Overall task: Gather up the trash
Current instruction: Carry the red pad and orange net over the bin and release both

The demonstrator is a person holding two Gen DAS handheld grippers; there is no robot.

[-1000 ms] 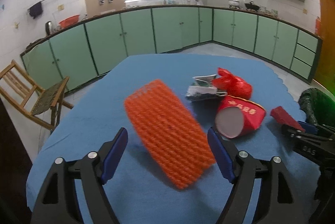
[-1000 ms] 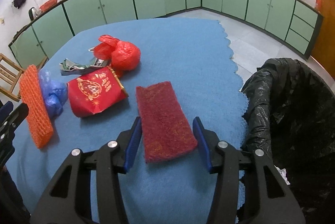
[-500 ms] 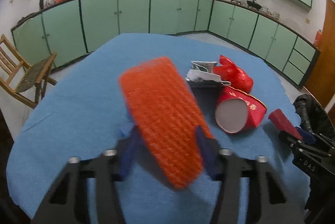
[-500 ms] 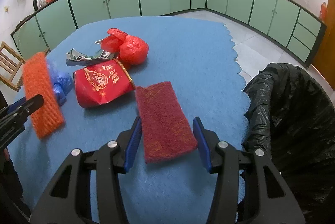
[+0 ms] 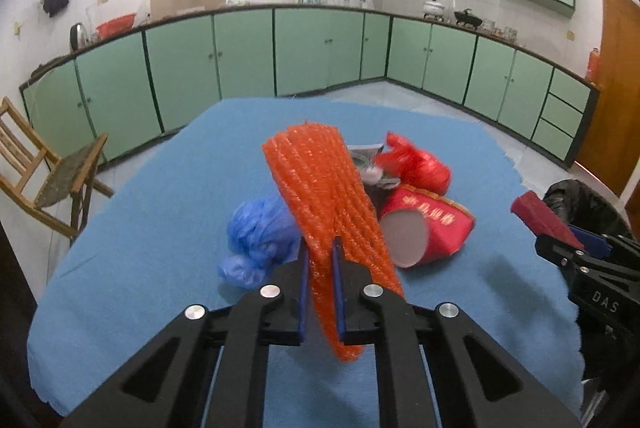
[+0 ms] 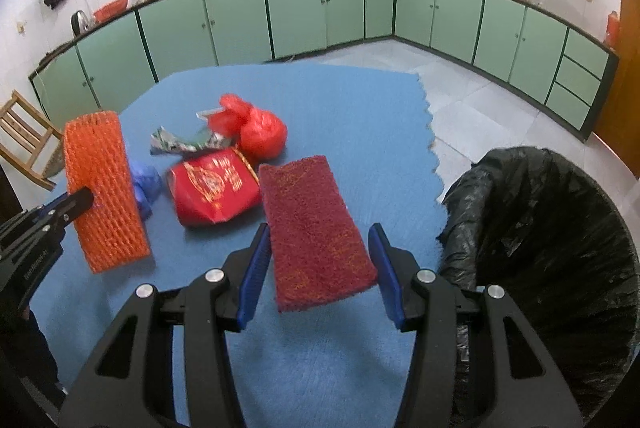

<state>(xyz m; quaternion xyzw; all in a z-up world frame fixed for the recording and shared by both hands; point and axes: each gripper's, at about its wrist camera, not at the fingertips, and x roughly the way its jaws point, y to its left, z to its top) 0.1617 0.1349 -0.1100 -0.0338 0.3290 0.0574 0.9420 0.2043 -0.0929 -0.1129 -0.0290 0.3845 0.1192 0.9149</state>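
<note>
Mid-pickup here: left hand-held gripper (image 5: 319, 292) is pinching the orange foam net sleeve (image 5: 332, 224) lifted off the blue-clothed counter (image 6: 340, 100), right hand-held gripper (image 6: 318, 268) pinches the dark red scrub pad (image 6: 316, 228), so next I'd guess both swing to the black-lined trash bin (image 6: 560, 248) just right of it.

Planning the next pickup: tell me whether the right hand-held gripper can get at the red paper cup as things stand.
Probably not yet. The right hand-held gripper already holds the dark red scouring pad between its fingers, so it would have to drop that first. The red paper cup itself lies uncovered.
</note>
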